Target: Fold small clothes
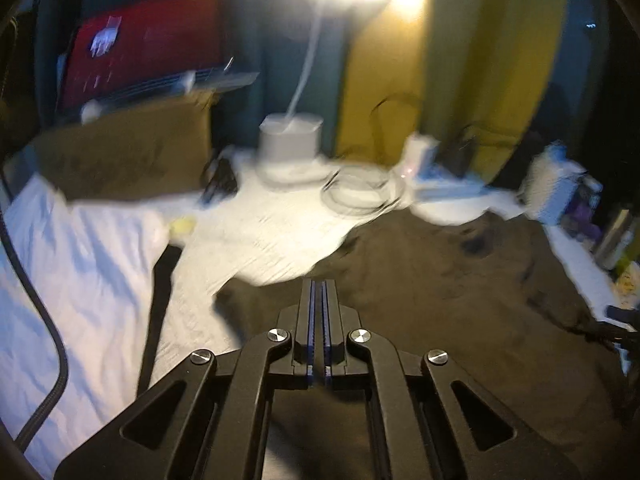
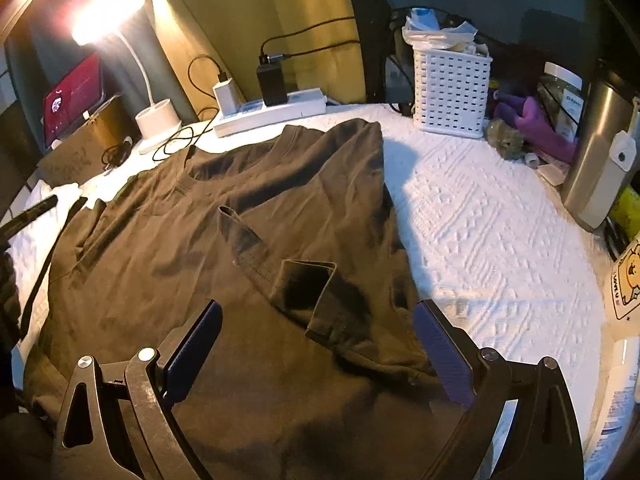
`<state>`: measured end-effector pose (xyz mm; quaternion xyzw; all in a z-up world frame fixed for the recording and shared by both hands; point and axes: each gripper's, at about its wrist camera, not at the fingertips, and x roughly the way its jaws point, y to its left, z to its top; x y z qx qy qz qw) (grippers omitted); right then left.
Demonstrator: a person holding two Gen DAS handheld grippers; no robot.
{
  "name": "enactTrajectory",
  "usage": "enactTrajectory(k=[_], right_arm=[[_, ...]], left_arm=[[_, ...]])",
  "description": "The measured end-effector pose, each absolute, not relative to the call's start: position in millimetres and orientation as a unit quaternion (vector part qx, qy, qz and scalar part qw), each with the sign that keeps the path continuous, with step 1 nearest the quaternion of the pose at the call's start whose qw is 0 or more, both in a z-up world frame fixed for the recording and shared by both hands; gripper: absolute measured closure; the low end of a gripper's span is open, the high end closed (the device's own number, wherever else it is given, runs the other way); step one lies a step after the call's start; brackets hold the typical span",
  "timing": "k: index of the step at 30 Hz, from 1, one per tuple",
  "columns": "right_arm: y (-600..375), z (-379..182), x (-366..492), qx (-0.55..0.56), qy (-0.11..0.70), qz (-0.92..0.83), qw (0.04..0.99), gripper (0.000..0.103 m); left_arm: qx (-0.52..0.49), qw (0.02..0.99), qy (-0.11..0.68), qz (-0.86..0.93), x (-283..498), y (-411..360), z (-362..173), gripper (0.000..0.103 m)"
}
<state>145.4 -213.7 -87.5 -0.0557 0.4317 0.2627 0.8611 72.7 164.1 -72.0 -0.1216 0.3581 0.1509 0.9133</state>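
Note:
A dark brown T-shirt (image 2: 248,248) lies flat on the white textured cloth (image 2: 492,232), collar toward the far side. Its right sleeve (image 2: 304,284) is folded inward over the body. My right gripper (image 2: 316,312) is open, its fingers spread wide just above the shirt's lower part, either side of the folded sleeve. In the blurred left wrist view the shirt (image 1: 460,300) fills the right half. My left gripper (image 1: 319,284) is shut with nothing seen between its pads, hovering over the shirt's left edge.
A lit white desk lamp (image 2: 156,120), a power strip (image 2: 272,110) with chargers and cables, a white basket (image 2: 450,92), a steel flask (image 2: 600,152) and purple items (image 2: 536,124) line the far and right edges. A brown box (image 1: 128,148) and red tablet (image 1: 148,48) stand far left.

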Motion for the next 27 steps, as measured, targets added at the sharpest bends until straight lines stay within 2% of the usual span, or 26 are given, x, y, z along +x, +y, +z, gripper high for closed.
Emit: enactTrajectory(k=[1,3,4,7,9,10,12,15,21,27], right_arm=[[-216,-87,144,-0.056,0.430,0.261,0.862,0.006],[-223,-85,143,-0.057,0.424,0.254,0.867,0.006],[-225,-85,143,-0.057,0.424,0.252,0.868,0.006],[-232,-84,147,-0.056,0.422,0.243,0.872,0.006],[-235,-84,149,-0.054,0.421,0.238,0.873,0.006],[-236,-83,148,-0.053,0.420,0.238,0.874,0.006],[-236,-83,148,-0.050,0.418,0.241,0.875,0.006],[-234,-84,146,-0.049,0.418,0.245,0.873,0.006],[-234,-84,141,-0.045,0.416,0.252,0.873,0.006],[-237,-83,135,-0.039,0.412,0.258,0.873,0.006]], left_arm=[[-0.126,0.908,0.368,0.159,71,170,-78,0.098],[-0.149,0.889,0.394,0.179,72,189,-97,0.059],[-0.160,0.883,0.402,0.181,73,196,-105,0.030],[-0.177,0.875,0.417,0.168,75,199,-118,0.028],[-0.176,0.880,0.411,0.159,76,198,-120,0.029],[-0.173,0.883,0.407,0.155,77,197,-120,0.036],[-0.157,0.884,0.412,0.154,78,192,-120,0.102],[-0.162,0.888,0.397,0.167,74,186,-111,0.101],[-0.053,0.917,0.335,0.210,72,143,-72,0.101],[0.010,0.931,0.338,0.138,84,82,-62,0.101]])
